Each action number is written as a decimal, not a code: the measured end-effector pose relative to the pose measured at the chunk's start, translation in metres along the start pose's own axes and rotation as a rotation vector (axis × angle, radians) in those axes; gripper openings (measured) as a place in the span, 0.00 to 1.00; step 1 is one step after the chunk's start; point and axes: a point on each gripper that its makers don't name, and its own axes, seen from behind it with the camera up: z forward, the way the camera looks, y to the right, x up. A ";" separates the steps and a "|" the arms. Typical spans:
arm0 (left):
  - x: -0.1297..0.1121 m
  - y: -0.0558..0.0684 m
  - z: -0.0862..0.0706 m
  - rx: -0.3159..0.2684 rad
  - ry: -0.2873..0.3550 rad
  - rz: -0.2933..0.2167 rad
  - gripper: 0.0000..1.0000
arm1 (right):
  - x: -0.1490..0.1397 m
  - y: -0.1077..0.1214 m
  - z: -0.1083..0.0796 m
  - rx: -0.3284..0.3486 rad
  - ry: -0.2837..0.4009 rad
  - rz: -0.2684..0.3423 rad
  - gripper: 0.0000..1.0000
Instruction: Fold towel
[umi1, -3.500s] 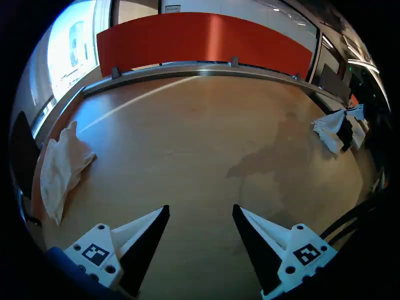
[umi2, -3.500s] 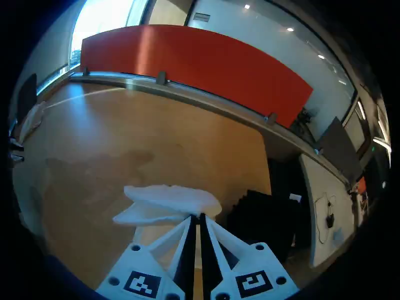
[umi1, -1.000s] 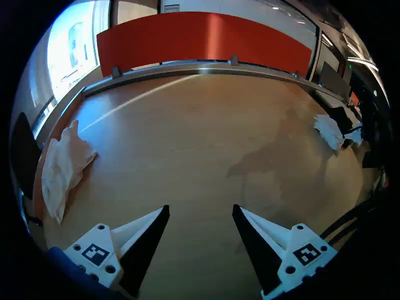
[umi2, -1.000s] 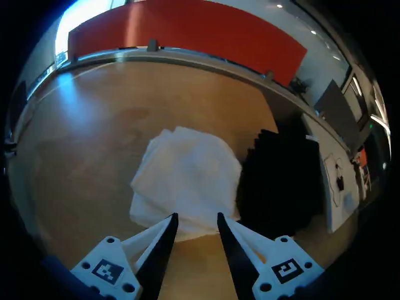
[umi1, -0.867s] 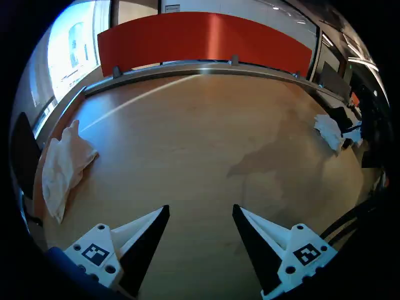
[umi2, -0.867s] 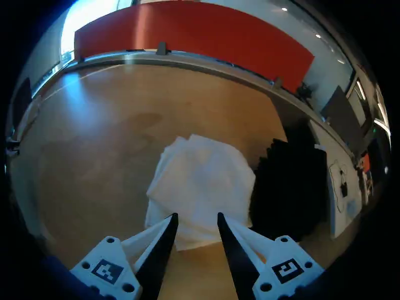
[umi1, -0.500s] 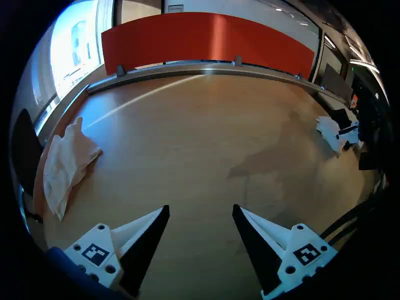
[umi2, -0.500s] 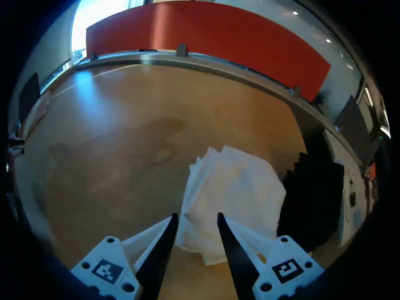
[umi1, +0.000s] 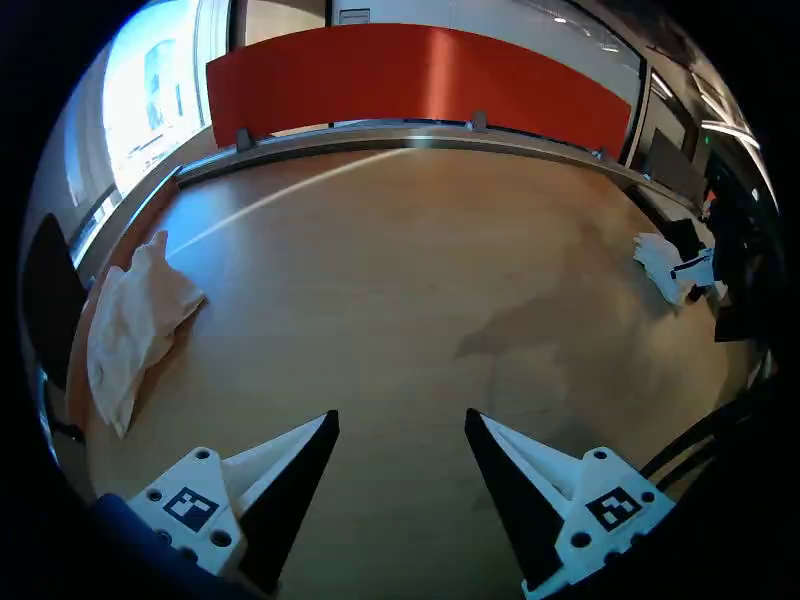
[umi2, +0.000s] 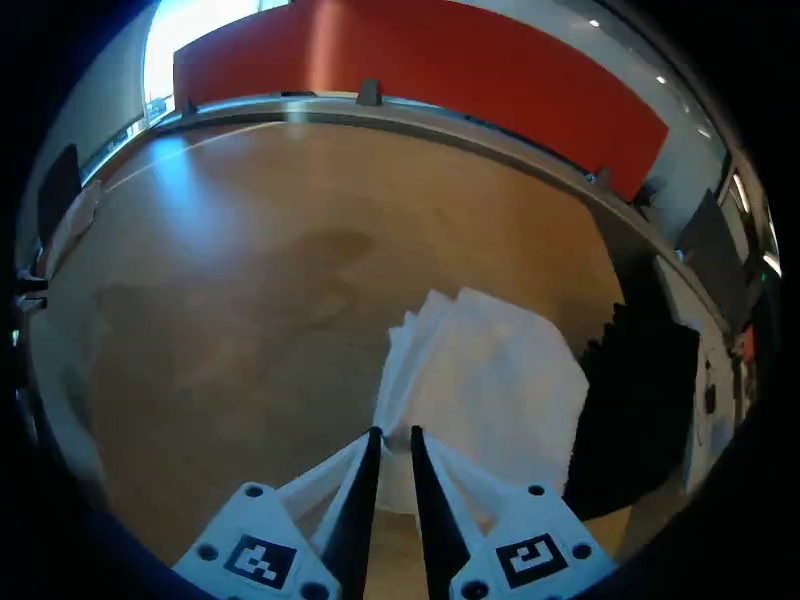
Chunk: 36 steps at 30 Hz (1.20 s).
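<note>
Wooden table (umi2: 200, 250) carries a folded white towel (umi2: 490, 390), lower right of centre in the right gripper view, its length running up-frame. Right gripper (umi2: 395, 430) pinches the towel's near edge. Left gripper (umi1: 400, 412) hangs open, well apart, with the towel at its far right.

The camera on the left gripper (umi1: 401, 411) sits low over the table (umi1: 400, 260), facing the red partition (umi1: 420, 80) along its far edge. The one on the right gripper (umi2: 395, 430) tilts down, close on the folded towel (umi2: 490, 385) at the table's end. Both take in table, partition and towel.
</note>
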 end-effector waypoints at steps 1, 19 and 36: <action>0.000 0.000 0.000 0.000 0.001 0.001 0.94 | 0.000 0.000 -0.001 0.003 0.002 0.000 0.14; 0.003 0.002 0.002 -0.004 0.004 0.005 0.94 | -0.009 -0.006 -0.023 0.060 -0.004 -0.013 0.05; 0.004 0.004 0.003 -0.006 0.006 0.006 0.94 | -0.021 -0.005 -0.025 0.063 -0.032 -0.018 0.08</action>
